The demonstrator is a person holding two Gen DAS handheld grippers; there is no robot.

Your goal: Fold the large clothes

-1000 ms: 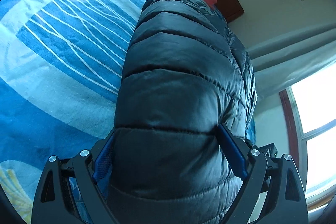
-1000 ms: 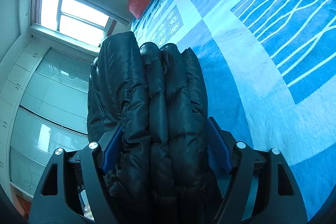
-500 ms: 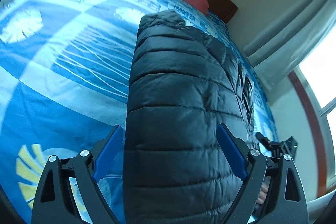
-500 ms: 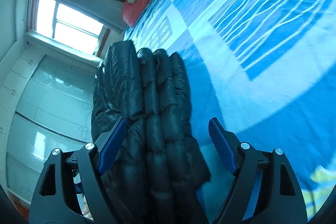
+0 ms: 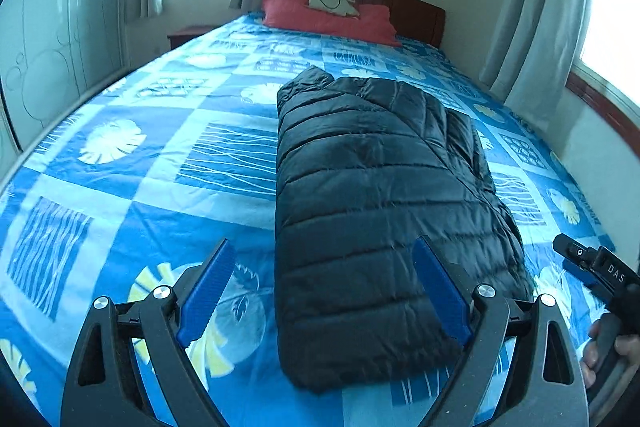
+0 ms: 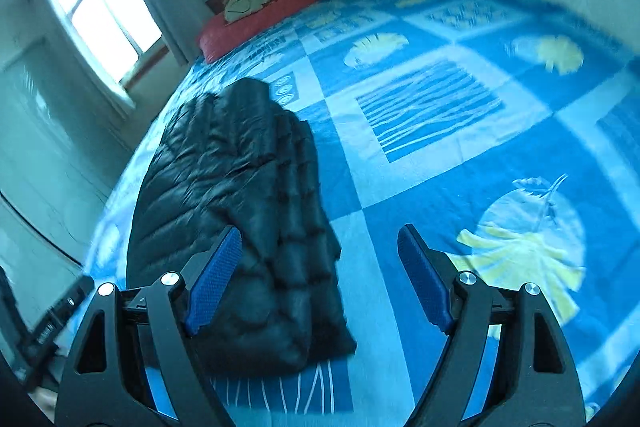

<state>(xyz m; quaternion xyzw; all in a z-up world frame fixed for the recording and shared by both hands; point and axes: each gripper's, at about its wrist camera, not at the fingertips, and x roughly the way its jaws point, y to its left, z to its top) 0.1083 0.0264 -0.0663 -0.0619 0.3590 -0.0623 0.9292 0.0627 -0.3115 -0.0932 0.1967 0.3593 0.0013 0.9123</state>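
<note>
A black quilted puffer jacket (image 5: pixel 376 211) lies folded into a long bundle on the blue patterned bedspread (image 5: pixel 140 155). My left gripper (image 5: pixel 320 287) is open and empty, raised above the jacket's near end. My right gripper (image 6: pixel 320 283) is open and empty, above the bed just right of the jacket (image 6: pixel 240 211). The right gripper's body and the hand holding it show at the lower right of the left wrist view (image 5: pixel 600 275).
A red pillow (image 5: pixel 328 15) and wooden headboard (image 5: pixel 416 15) stand at the far end of the bed. Curtained windows (image 5: pixel 596 7) are on both sides. A frosted wardrobe (image 5: pixel 52 27) lines the left wall.
Both grippers have opened, let go of the jacket and pulled back and up. The jacket now rests on the bed, and the right gripper has shifted to its right.
</note>
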